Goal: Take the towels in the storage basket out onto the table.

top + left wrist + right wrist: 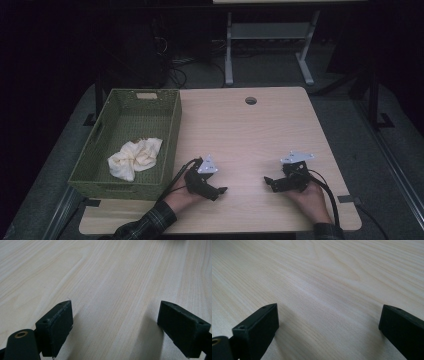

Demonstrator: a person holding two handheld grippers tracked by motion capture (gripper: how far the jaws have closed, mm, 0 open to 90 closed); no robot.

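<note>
**Operator:** Along the near edge of the table (260,130) I've got both tools low over the wood: my left gripper (221,190) sits just right of the basket (172,125), my right gripper (267,180) well apart from it, over toward the right side. Their tips point at each other across a bare stretch of tabletop.

**Observer:** How much room do you have?

**Operator:** Plenty ahead. From the grippers up to the far edge the board is open, with only the round cable hole (250,100) near the back. On my left the basket's long wall runs along the table's left edge and closes that side. The right edge lies close beyond my right hand (311,199).

**Observer:** Anything in the way?

**Operator:** Nothing between the two grippers. Each trails its cable off the near edge.

**Observer:** Jaw state?

**Operator:** Left gripper view: both jaws spread wide, bare wood grain between them, nothing held. Right gripper view: same, jaws far apart over plain tabletop, empty.

**Observer:** And the cloth?

**Operator:** The cloth (134,157) lies inside the basket, in its near half, toward the right wall. It's cream-white, crumpled into a loose bunch with folds. The basket is green, woven, rectangular, with a handle slot in its far end. Neither gripper touches the cloth or the basket.
</note>
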